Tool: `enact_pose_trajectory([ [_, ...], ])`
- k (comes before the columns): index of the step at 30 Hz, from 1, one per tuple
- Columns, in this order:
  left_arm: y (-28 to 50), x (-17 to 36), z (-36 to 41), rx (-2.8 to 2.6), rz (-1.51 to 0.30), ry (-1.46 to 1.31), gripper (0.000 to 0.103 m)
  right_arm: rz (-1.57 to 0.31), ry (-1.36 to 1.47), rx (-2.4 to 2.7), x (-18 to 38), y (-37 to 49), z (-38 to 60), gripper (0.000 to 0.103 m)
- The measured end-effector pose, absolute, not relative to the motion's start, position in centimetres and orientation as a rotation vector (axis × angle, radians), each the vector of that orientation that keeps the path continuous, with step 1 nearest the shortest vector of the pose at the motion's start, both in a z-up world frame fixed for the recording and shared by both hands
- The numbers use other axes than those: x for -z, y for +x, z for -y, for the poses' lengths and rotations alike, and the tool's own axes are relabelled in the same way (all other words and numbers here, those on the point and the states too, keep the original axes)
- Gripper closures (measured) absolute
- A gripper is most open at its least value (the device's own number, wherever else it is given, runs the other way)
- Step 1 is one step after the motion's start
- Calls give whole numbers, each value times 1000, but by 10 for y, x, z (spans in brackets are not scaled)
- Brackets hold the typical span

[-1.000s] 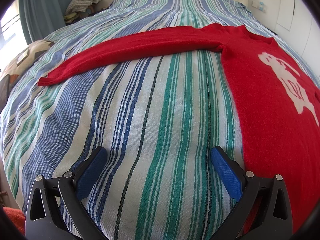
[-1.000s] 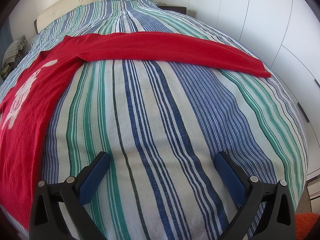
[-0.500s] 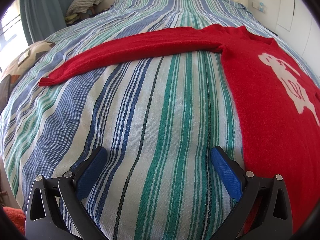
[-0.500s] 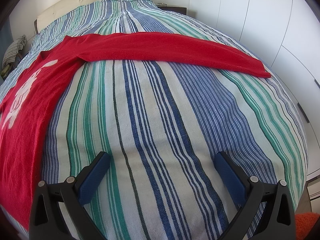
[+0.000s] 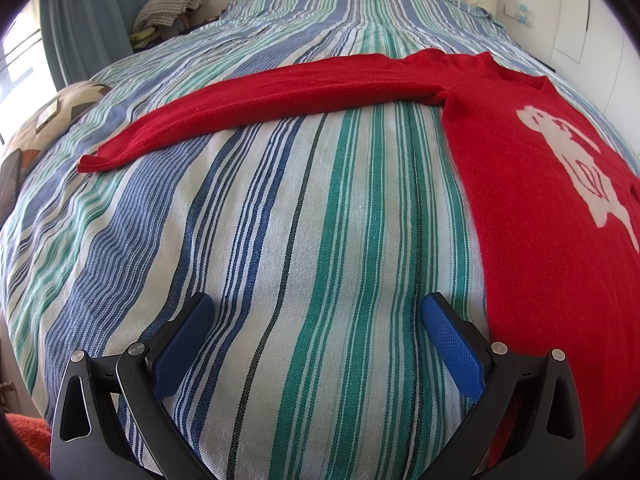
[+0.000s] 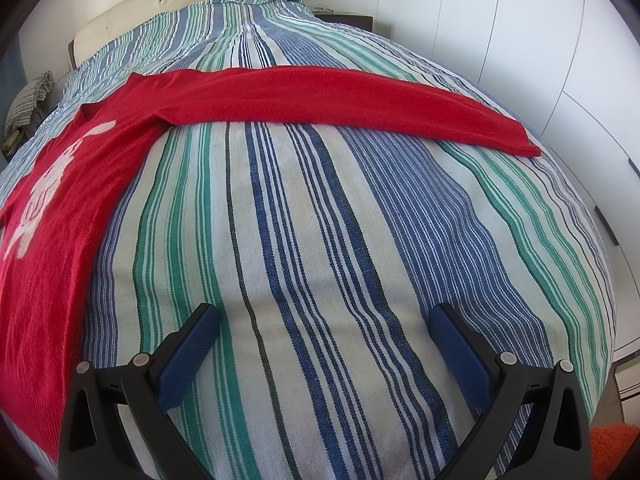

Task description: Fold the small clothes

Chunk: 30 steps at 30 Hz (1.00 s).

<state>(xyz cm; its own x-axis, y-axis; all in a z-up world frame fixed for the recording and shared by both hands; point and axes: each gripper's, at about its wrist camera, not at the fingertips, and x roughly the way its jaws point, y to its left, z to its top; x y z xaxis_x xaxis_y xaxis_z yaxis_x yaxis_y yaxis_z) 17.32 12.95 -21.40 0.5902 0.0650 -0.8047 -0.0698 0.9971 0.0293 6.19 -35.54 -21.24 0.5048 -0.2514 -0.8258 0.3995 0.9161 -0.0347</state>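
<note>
red sweater (image 5: 540, 200) flat on striped bedspread (image 5: 320, 240), sleeves outspread

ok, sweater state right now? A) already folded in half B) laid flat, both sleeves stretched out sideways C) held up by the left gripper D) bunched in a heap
B: the red sweater lies flat on the striped bedspread, one sleeve stretched out in the left wrist view and the other sleeve in the right; the left gripper and right gripper are both open and empty.

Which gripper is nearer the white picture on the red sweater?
Left. The left gripper hovers just beside the sweater body bearing the picture; the right gripper hovers farther off.
</note>
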Motion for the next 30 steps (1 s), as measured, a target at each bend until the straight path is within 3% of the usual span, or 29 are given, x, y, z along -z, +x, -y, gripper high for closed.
enact_pose_trajectory([
  [7, 173, 214, -128, -86, -931, 1, 0, -946, 239, 384, 194, 53, 362, 1],
  [12, 169, 202, -125, -109, -974, 32, 1, -936, 487, 333, 182, 42, 401, 6],
  [17, 150, 160, -141, -40, -969, -82, 1, -675, 918, 286, 150, 18, 499, 15],
  [21, 140, 145, -159, -72, -901, -165, 1, -608, 1197, 275, 167, 28, 569, 27],
  [27, 144, 168, -177, -201, -906, -142, 1, -557, 1330, 371, 198, 55, 608, 41],
  [29, 147, 174, -179, -211, -928, -151, 1, -532, 1355, 417, 209, 64, 616, 52],
  [30, 146, 176, -180, -216, -930, -158, 1, -522, 1360, 435, 212, 66, 617, 66],
])
